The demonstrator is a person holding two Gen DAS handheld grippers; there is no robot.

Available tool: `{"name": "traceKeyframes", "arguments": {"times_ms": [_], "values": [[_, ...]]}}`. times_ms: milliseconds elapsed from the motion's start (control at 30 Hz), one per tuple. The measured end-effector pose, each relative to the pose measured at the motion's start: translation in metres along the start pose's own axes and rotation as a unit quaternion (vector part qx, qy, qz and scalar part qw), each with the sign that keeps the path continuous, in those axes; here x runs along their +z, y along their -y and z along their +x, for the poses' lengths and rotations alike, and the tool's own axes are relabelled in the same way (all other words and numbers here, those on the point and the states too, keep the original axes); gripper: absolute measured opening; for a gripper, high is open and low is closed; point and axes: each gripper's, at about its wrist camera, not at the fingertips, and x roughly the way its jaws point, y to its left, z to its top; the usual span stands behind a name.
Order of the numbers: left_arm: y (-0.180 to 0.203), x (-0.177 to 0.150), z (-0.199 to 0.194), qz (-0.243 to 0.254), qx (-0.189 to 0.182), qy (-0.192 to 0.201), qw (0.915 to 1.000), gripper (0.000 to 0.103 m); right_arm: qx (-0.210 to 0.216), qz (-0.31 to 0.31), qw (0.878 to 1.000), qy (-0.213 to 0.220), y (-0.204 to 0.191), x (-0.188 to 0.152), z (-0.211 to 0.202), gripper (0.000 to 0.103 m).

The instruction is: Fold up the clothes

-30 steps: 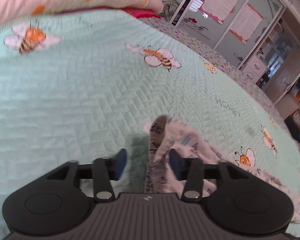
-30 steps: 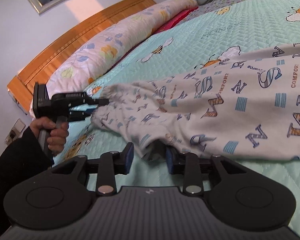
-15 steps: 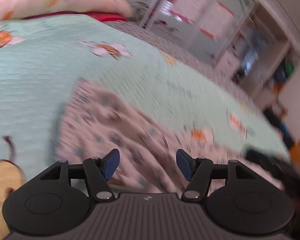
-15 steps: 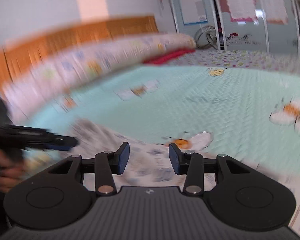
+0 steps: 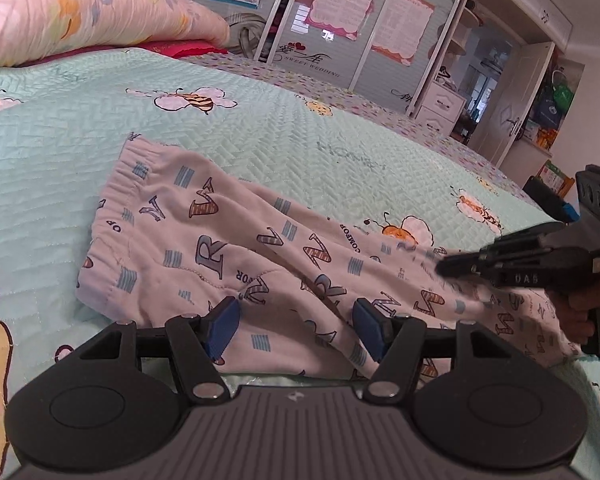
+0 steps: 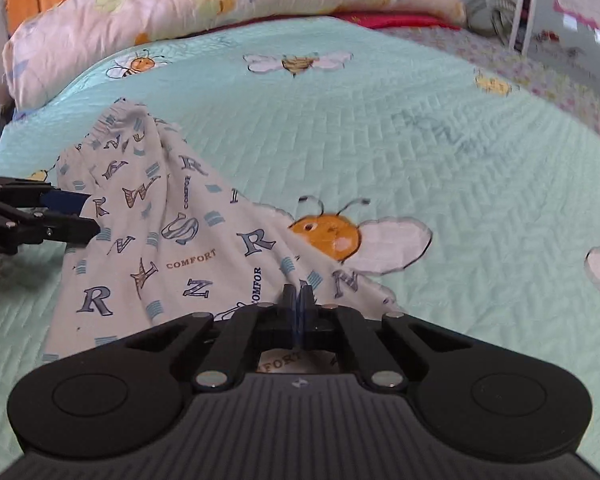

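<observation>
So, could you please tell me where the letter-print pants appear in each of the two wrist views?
Left wrist view: the letter-print pants lie across the middle, waistband upper left, running right to the right claw.
Right wrist view: the pants fill the lower left, ahead of the shut claw.
Shared landmark: the floral pillow at the top.

Bright even daylight, soft shadows, strong fisheye bend at edges, slight blur far right bg
</observation>
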Motion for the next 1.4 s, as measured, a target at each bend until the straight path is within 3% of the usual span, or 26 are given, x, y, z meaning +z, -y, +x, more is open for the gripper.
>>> {"name": "traceKeyframes", "arguments": {"times_ms": [100, 267, 433, 533, 633, 667, 833, 933, 1000, 1033, 1167, 1333, 1400], "values": [[0.0, -0.001, -0.001, 0.002, -0.002, 0.002, 1.0, 0.066, -0.028, 0.035, 0.999, 0.018, 0.016, 0.003, -0.004, 0.0], [-0.001, -0.002, 0.0, 0.001, -0.003, 0.004, 1.0, 0.066, -0.04, 0.032, 0.999, 0.005, -0.001, -0.004, 0.008, 0.006], [-0.006, -0.001, -0.001, -0.008, -0.009, 0.006, 0.9999, 0.066, -0.036, 0.091, 0.994, 0.052, 0.011, -0.014, -0.027, 0.014], [-0.005, -0.001, -0.001, -0.009, -0.01, 0.006, 0.9999, 0.066, -0.046, 0.089, 0.995, 0.029, 0.022, -0.032, -0.033, 0.014], [-0.004, -0.002, -0.001, -0.007, -0.009, 0.006, 0.9999, 0.066, -0.037, 0.105, 0.994, 0.018, 0.04, -0.045, -0.032, 0.01], [-0.004, -0.002, -0.001, -0.007, -0.009, 0.007, 0.9999, 0.066, -0.035, 0.112, 0.993, 0.02, 0.045, -0.044, -0.033, 0.0], [-0.004, -0.002, 0.0, -0.006, -0.007, 0.006, 0.9999, 0.066, -0.099, 0.122, 0.987, 0.028, 0.056, -0.041, -0.039, 0.0], [-0.004, -0.002, 0.0, -0.006, -0.008, 0.006, 0.9999, 0.066, -0.078, 0.117, 0.989, 0.045, 0.044, -0.052, -0.058, 0.006], [-0.004, -0.002, 0.0, -0.005, -0.007, 0.006, 0.9999, 0.066, -0.084, 0.116, 0.989, 0.044, 0.039, -0.061, -0.065, 0.024], [-0.004, -0.003, 0.0, -0.005, -0.007, 0.007, 0.9999, 0.066, -0.09, 0.122, 0.987, 0.049, 0.039, -0.064, -0.068, 0.027], [-0.005, -0.003, 0.001, -0.004, -0.007, 0.007, 0.9999, 0.067, -0.068, 0.154, 0.983, 0.071, 0.05, -0.071, -0.08, 0.029], [-0.004, -0.004, 0.001, 0.0, -0.006, 0.007, 1.0, 0.068, -0.086, 0.097, 0.991, 0.034, 0.035, -0.074, -0.069, 0.03], [-0.003, -0.004, 0.001, 0.001, -0.006, 0.007, 1.0, 0.068, -0.103, 0.077, 0.991, 0.037, 0.031, -0.074, -0.068, 0.044]]}}
